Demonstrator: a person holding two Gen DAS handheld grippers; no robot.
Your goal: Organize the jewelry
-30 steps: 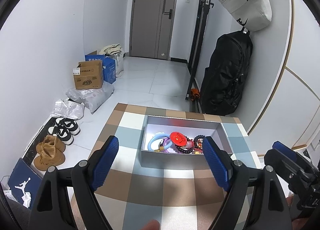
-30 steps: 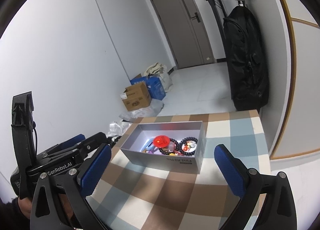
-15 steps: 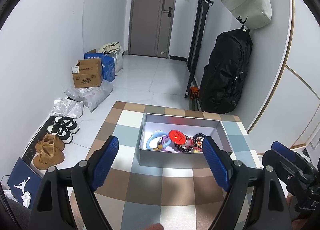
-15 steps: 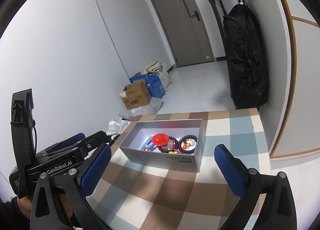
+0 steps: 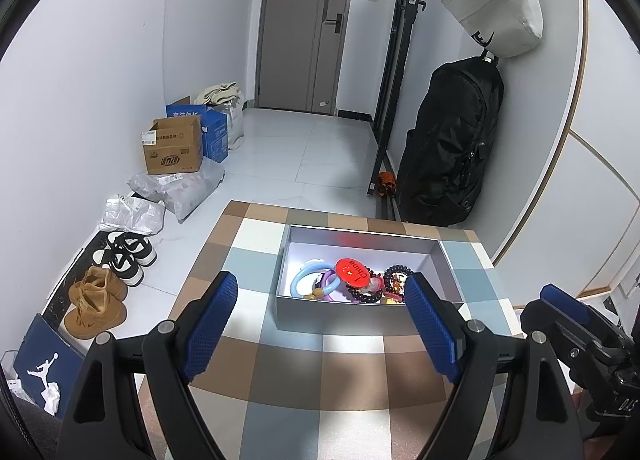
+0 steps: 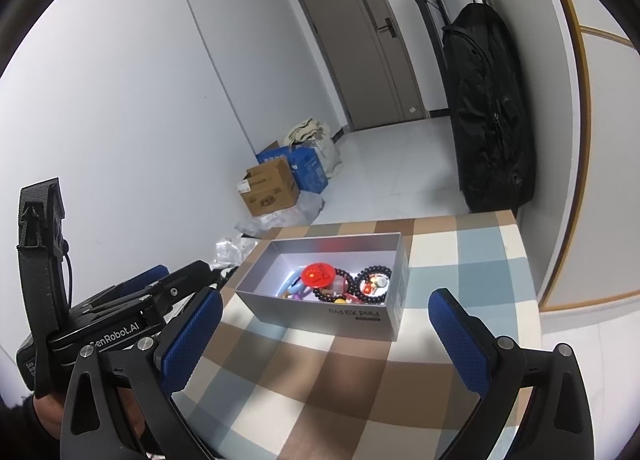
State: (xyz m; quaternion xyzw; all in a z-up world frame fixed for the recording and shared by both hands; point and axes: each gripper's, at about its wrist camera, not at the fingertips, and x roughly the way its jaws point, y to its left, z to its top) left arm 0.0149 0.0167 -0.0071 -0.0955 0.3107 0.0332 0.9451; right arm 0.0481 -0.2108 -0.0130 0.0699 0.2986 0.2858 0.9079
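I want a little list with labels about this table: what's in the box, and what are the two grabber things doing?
Box: grey box, open, on the checked tablecloth
Inside: red round badge, blue ring, purple ring, dark bead bracelets
Left gripper: jaws open, empty, short of the box
Right gripper: jaws open, empty, short of the box
Jewelry outside box: none seen

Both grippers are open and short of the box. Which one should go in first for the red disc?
Left, probably. Seen from the left gripper, the grey box is centred between its open fingers, red disc straight ahead. The right gripper views it obliquely across a corner.
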